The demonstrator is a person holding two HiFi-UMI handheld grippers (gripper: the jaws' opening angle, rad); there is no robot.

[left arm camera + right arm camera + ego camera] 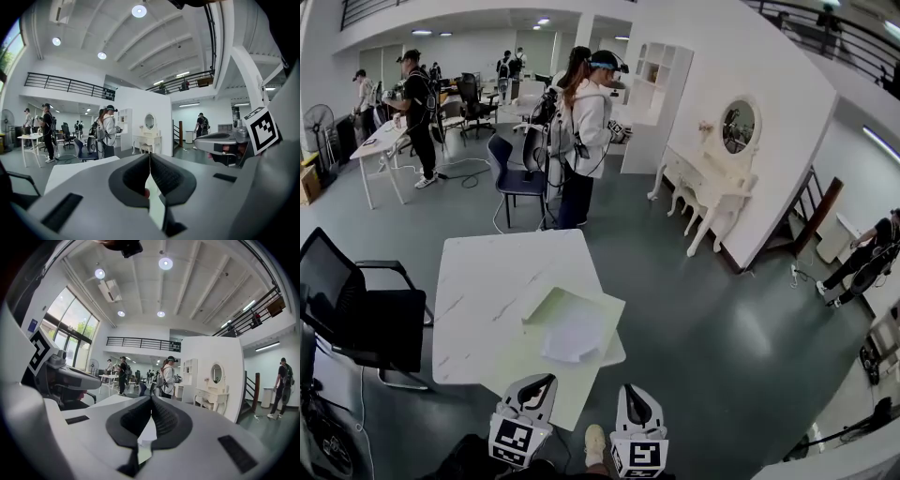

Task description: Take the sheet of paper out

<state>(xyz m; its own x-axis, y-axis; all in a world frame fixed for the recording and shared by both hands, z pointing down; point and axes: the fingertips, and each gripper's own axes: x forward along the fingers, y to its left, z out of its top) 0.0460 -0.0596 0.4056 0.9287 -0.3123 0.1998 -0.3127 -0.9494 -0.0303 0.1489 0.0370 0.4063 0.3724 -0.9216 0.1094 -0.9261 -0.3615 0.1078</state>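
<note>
A white marble tabletop (487, 281) stands on a grey-green floor, and at its near right corner lies a pale green folder (520, 370) whose near part hangs over the tabletop's near edge. The sheet of paper (574, 337), white and slightly crumpled, rests on the folder's open leaf, just near of a raised green flap; whether its far edge runs under that flap I cannot tell. The left claw (546, 380) points at the overhanging near part of the folder with its jaws clenched together and nothing between them; whether its tip touches the folder is not clear. The right claw (630, 387) sits just right of the folder's near corner, off the tabletop, also clenched tight on nothing. Between the two claws a pale shoe (594, 442) of the person shows on the floor. A black office chair (356, 314) stands to the left of the tabletop. Farther off, a person in a white jacket (586, 131) stands by a blue chair (511, 173), and a white dressing table (712, 192) with an oval mirror sits against the partition on the right.
</note>
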